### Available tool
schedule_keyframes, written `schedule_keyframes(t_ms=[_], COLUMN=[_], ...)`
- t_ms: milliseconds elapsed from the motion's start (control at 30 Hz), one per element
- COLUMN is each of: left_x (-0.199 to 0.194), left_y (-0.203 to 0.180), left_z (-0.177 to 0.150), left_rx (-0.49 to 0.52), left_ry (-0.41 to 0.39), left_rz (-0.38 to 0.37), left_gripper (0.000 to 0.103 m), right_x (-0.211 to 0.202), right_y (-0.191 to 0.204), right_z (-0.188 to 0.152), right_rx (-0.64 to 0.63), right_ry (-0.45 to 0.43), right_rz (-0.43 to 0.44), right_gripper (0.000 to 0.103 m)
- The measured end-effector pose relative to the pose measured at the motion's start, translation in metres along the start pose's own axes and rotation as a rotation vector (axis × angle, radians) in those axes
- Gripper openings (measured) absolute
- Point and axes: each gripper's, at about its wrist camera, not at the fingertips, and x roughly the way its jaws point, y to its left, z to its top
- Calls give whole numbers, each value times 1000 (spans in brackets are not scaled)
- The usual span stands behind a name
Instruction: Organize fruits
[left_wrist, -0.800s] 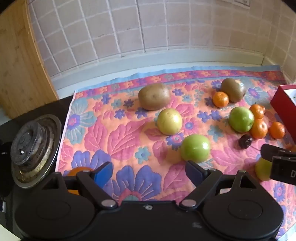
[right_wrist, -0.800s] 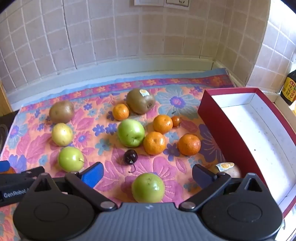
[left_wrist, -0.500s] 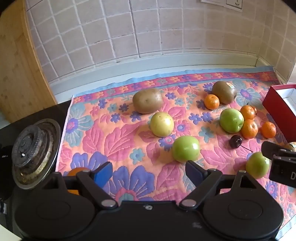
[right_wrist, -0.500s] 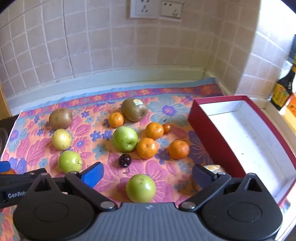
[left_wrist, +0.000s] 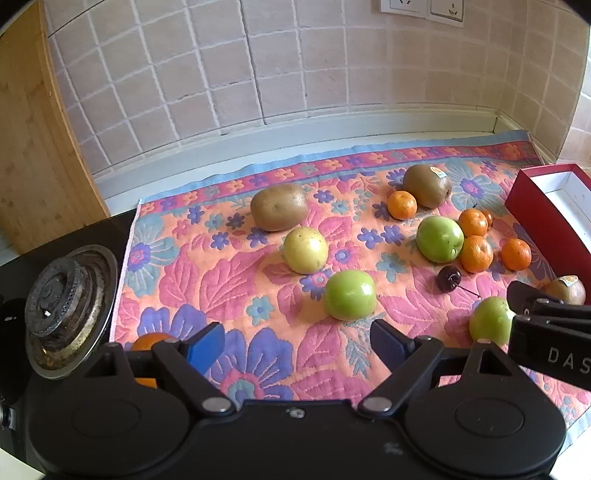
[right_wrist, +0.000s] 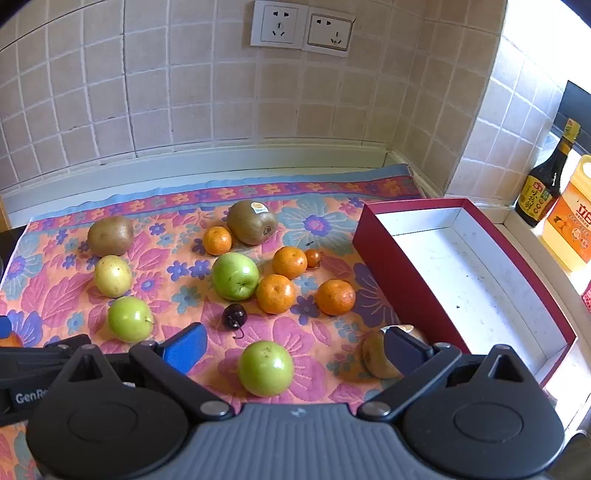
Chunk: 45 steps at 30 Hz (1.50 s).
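Tiled kitchen counter, flowered quilted mat (right_wrist: 66, 291) strewn with fruit, red cardboard box (right_wrist: 399, 280) at right edge; left gripper (left_wrist: 297, 341) and right gripper (right_wrist: 295, 349) both gaping wide, holding nothing.

A floral mat (right_wrist: 306, 225) (quilted, perhaps) covers the counter (right_wrist: 221, 164), bearing a red box (right_wrist: 391, 266).
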Motion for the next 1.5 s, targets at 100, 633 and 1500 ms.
schedule_keyframes(t_ms=[100,633,1500], left_x=[0,2,5], left_y=[0,-4,0], left_z=[1,0,-3], left_rx=[-3,3,-8], left_ry=[1,4,14], left_rz=[-9,-10,-18], left_gripper=[102,102,102], right_x=[2,2,4], right_y=[2,1,5], right_z=[-1,0,0], right_rx=[-3,2,6], right_ry=[5,11,19], right_rz=[6,13,17], right_gripper=[103,103,103])
